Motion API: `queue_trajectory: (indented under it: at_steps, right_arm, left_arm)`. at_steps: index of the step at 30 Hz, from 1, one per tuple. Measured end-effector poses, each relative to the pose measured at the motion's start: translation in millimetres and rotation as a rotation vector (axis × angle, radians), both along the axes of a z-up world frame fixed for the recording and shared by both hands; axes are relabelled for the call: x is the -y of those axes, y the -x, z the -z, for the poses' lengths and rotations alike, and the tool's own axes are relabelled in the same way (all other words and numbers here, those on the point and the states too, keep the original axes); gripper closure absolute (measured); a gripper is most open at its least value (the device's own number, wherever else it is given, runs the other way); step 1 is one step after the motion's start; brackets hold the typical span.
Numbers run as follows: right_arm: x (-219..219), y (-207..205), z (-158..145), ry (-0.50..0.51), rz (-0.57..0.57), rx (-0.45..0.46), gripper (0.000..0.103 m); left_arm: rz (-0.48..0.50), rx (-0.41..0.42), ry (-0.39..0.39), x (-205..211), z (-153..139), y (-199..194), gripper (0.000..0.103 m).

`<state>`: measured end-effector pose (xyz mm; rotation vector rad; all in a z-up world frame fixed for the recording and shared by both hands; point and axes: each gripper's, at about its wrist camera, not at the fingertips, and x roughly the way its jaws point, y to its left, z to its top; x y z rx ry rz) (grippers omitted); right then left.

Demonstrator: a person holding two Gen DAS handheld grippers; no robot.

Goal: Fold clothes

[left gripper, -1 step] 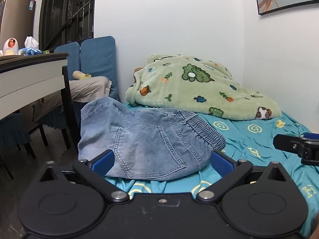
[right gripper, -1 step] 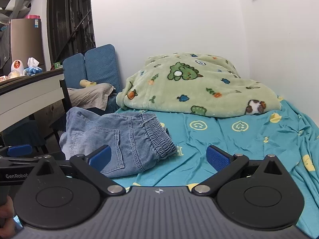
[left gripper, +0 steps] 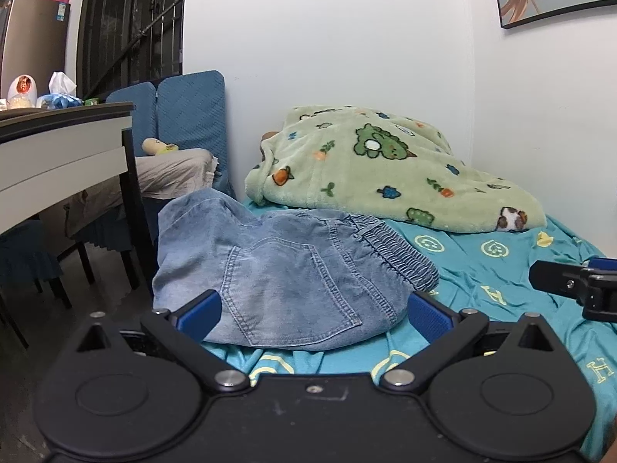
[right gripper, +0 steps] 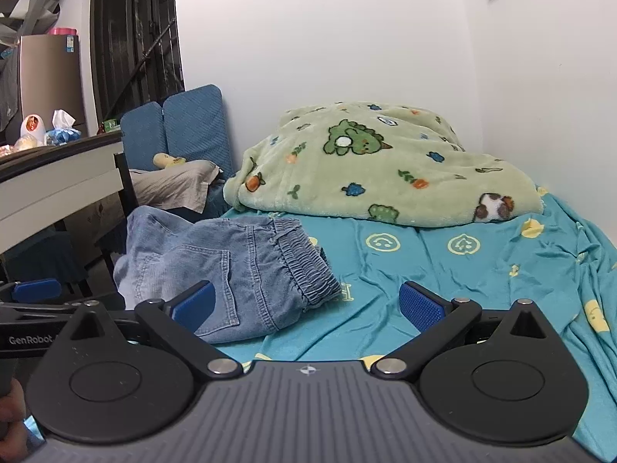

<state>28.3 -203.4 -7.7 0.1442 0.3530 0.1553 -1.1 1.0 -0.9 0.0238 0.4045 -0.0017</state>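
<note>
A pair of light blue denim jeans (left gripper: pixel 289 262) lies in a folded heap on the left part of the teal bed sheet (left gripper: pixel 501 270), back pocket up and elastic waistband to the right. My left gripper (left gripper: pixel 314 310) is open just in front of the jeans, one blue pad at each side of their near edge. In the right wrist view the jeans (right gripper: pixel 231 258) sit ahead and to the left. My right gripper (right gripper: pixel 307 304) is open over the sheet (right gripper: pixel 462 289), its left pad before the jeans' corner. Nothing is held.
A green cartoon-print blanket (left gripper: pixel 385 169) is heaped at the head of the bed against the white wall. A desk (left gripper: pixel 58 146) with small items and blue padded chairs (left gripper: pixel 185 112) stand left of the bed. The other gripper (left gripper: pixel 578 281) shows at the right edge.
</note>
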Motion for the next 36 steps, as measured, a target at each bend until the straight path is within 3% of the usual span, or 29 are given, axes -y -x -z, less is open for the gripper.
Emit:
queue_trajectory:
  at_steps: [36]
  right_arm:
    - [4.7,-5.5,7.2,-0.01,0.009,-0.014,0.0]
  left_arm:
    - [0.023,-0.009,-0.024,4.1,3.1,-3.0,0.0]
